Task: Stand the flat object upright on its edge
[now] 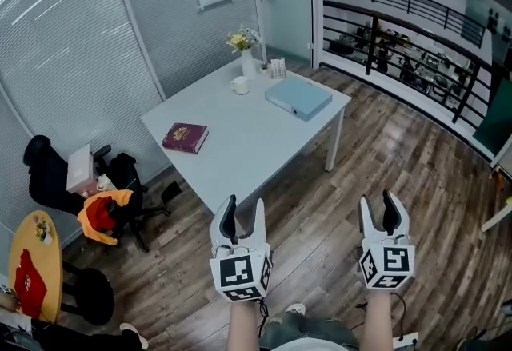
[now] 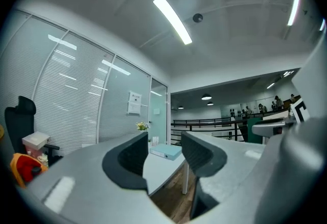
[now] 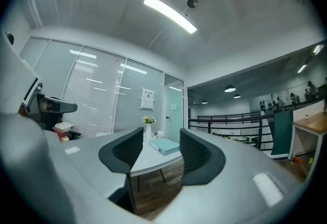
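While the person stands well back from the furniture, the head view looks down on a wide wooden floor (image 1: 384, 173) and a white table (image 1: 240, 141) set at an angle near a glass wall (image 1: 72, 45) with blinds. Left of the table is a black office chair (image 1: 104, 213) draped in orange cloth. Two flat things lie on the tabletop, well apart: a pale blue binder (image 1: 298, 97) lies flat near the far right corner, and a maroon book (image 1: 185, 137) lies flat near the left edge. Neither stands on its edge, and nothing shows which one the task means. Low in that view, well short of the table and over bare floor, are the left gripper (image 1: 245, 209) and the right gripper (image 1: 378, 209). Each one's jaws are spread apart with nothing between them. Beyond the binder stands a white vase (image 1: 246, 61) of flowers, with a small white mug (image 1: 240, 85) just beside it. Only the head view shows the book and the mug. Each gripper view looks level instead, framing the distant binder (image 2: 166, 150) in the gap between its parted jaws and adding long ceiling lights (image 2: 172, 13). The right gripper view alone also catches the vase (image 3: 147, 128).
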`<state>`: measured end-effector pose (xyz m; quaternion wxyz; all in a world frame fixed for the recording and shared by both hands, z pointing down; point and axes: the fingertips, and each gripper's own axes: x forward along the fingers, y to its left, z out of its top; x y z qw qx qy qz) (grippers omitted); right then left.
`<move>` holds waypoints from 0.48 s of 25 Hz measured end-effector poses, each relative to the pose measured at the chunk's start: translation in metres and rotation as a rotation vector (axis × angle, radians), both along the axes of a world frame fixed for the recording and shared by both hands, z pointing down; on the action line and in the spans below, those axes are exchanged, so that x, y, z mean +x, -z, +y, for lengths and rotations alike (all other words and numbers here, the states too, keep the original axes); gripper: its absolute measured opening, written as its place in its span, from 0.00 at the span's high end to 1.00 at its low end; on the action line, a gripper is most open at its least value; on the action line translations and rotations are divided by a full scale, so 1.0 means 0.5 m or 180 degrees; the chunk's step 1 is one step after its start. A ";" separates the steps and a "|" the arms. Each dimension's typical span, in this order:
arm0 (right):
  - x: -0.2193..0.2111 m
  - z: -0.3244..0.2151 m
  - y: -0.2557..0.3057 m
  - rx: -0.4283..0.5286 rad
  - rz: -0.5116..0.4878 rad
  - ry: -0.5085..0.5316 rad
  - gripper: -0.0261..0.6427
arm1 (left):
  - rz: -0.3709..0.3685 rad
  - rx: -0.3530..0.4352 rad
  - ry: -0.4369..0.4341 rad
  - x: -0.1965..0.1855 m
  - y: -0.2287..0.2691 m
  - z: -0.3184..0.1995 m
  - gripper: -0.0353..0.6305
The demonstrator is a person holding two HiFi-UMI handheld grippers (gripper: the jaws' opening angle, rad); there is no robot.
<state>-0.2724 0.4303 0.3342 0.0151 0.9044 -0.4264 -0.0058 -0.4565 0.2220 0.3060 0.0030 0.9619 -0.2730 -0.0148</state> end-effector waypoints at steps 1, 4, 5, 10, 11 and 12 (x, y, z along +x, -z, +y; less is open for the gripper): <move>0.001 -0.005 0.000 0.0010 -0.0003 0.0021 0.57 | 0.0022 0.0028 -0.0017 0.004 0.001 -0.004 0.62; 0.007 -0.016 -0.008 0.0011 -0.0040 0.0066 0.47 | 0.0019 0.0035 -0.0035 0.014 -0.003 -0.015 0.47; 0.011 -0.018 -0.012 0.0002 -0.0060 0.0068 0.44 | 0.0006 0.0020 -0.0039 0.018 -0.006 -0.018 0.46; 0.028 -0.035 -0.028 -0.0093 -0.0079 0.0098 0.42 | -0.0044 -0.0043 -0.0007 0.035 -0.020 -0.042 0.43; 0.033 -0.040 -0.031 -0.0108 -0.0078 0.0104 0.42 | -0.0053 -0.0052 0.0004 0.041 -0.023 -0.047 0.42; 0.040 -0.044 -0.034 -0.0120 -0.0081 0.0109 0.42 | -0.0063 -0.0062 0.0011 0.048 -0.027 -0.052 0.42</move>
